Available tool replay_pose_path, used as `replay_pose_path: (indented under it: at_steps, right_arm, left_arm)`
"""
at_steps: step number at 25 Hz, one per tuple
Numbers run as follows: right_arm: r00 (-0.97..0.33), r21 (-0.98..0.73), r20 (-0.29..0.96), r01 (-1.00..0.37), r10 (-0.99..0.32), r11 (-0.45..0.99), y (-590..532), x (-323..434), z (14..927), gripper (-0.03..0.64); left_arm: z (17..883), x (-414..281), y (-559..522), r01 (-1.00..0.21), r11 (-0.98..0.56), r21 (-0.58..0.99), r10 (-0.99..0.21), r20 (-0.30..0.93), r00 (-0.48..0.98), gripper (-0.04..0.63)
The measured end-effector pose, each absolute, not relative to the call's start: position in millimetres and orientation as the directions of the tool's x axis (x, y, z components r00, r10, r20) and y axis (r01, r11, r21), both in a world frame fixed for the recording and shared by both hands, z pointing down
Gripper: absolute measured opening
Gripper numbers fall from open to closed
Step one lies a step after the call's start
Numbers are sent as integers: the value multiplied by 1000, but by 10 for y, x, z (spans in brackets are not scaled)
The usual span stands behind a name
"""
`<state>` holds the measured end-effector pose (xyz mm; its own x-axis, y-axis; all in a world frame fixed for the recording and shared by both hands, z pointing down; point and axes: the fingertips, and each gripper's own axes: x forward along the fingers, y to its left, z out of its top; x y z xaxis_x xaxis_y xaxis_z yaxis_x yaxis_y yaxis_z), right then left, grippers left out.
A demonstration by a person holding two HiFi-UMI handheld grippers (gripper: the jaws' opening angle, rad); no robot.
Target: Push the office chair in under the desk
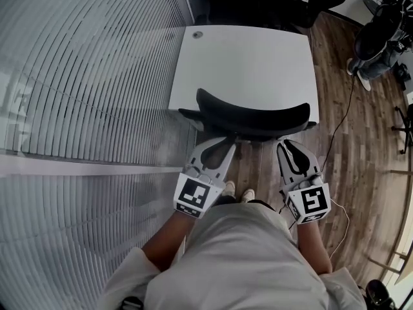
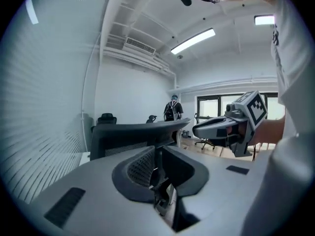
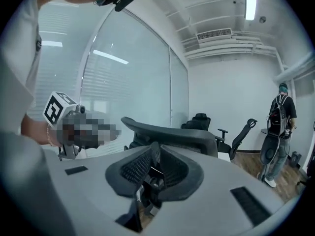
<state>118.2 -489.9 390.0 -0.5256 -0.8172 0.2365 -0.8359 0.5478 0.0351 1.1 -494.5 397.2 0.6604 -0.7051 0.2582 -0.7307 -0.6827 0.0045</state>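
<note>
Office chair: judged heavy yet free-rolling; best pushed at the stiff backrest, just ahead of both closed, empty jaws.

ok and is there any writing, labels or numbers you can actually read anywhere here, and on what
No readable text anywhere.
left marker cube: black-and-white square pattern, not lettering.
right marker cube: same kind of pattern, not lettering.
white shirt: small dark print near the sleeve, too blurred to read.
office chair and desk: no label visible.
</note>
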Motion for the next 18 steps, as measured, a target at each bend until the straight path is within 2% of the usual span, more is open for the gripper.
replay_pose_path:
  at_steps: [7, 18]
  right_arm:
    - [-573, 3, 187, -812, -798, 584, -4712, 945, 3692, 39]
    - [-602, -4, 165, -792, -781, 610, -4603, 869, 3559, 29]
  left_arm:
    - [3736, 199, -4744, -706, -709, -4, -696, 167, 698, 54]
    - [3652, 333, -4650, -695, -719, 2, -686, 158, 710, 54]
